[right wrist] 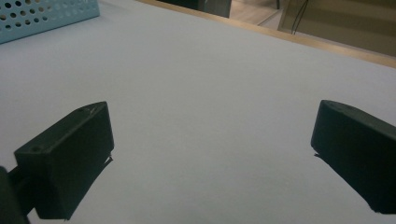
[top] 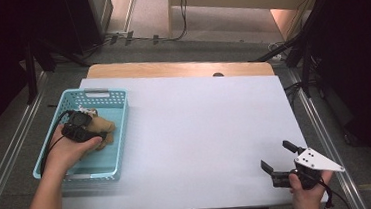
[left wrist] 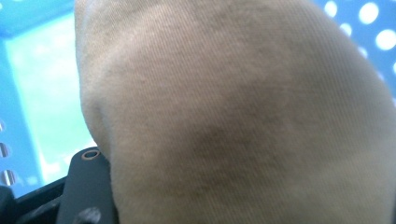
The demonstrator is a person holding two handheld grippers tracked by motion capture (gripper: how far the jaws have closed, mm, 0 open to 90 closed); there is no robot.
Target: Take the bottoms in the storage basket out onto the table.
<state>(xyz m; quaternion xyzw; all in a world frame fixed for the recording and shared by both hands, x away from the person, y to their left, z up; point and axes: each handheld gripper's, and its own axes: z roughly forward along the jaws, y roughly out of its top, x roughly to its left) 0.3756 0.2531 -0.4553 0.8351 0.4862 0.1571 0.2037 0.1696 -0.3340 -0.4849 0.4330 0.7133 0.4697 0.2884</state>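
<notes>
A tan cloth [top: 106,126] lies bunched inside the light blue perforated basket [top: 75,98] at the table's left. My left gripper [top: 98,134] is down in the basket, right against the cloth. In the left gripper view the tan cloth [left wrist: 243,116] sits pressed up close, and one black fingertip [left wrist: 88,182] shows far out at the lower left, so the jaws stand wide apart; the other one is hidden behind the fabric. Over bare table at the near right, my right gripper [top: 278,156] is open and holds nothing, its jaws wide apart in the right gripper view [right wrist: 212,154].
A white sheet [top: 200,128] covers the wooden table, whose bare far edge [top: 170,68] shows. The basket's wall [right wrist: 46,16] appears far off in the right gripper view. Dark stands and cables flank the table on both sides.
</notes>
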